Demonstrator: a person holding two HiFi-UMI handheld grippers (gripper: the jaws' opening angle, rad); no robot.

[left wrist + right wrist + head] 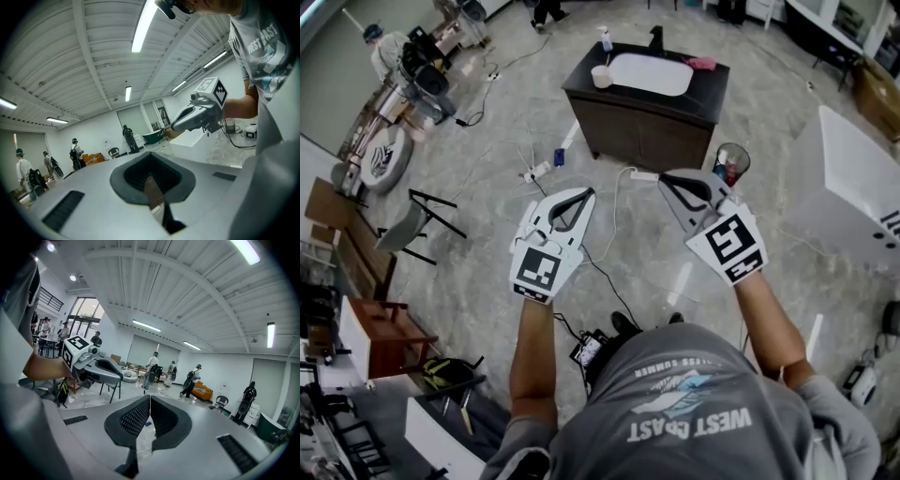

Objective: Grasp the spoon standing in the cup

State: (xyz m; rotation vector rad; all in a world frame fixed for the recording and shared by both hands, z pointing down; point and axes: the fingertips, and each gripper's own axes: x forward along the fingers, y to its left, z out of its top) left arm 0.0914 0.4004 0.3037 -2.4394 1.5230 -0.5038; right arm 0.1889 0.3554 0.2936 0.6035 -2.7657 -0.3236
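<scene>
A small pale cup (601,76) stands on the left end of a dark vanity cabinet (642,122) with a white basin (651,74), far ahead of me across the floor. No spoon can be made out in it at this distance. A clear tumbler (731,163) with red items stands beside the cabinet's right side. My left gripper (579,196) and right gripper (669,181) are held out at chest height, well short of the cabinet. Both are shut with nothing between the jaws. The right gripper (199,110) shows in the left gripper view, and the left gripper (93,364) in the right gripper view.
A white bathtub (853,178) fills the right side. A folding chair (417,220) and a wooden table (380,333) stand to the left, and cables (534,173) trail over the floor before the cabinet. A bottle (607,39), a faucet (656,37) and a pink cloth (701,63) sit on the vanity.
</scene>
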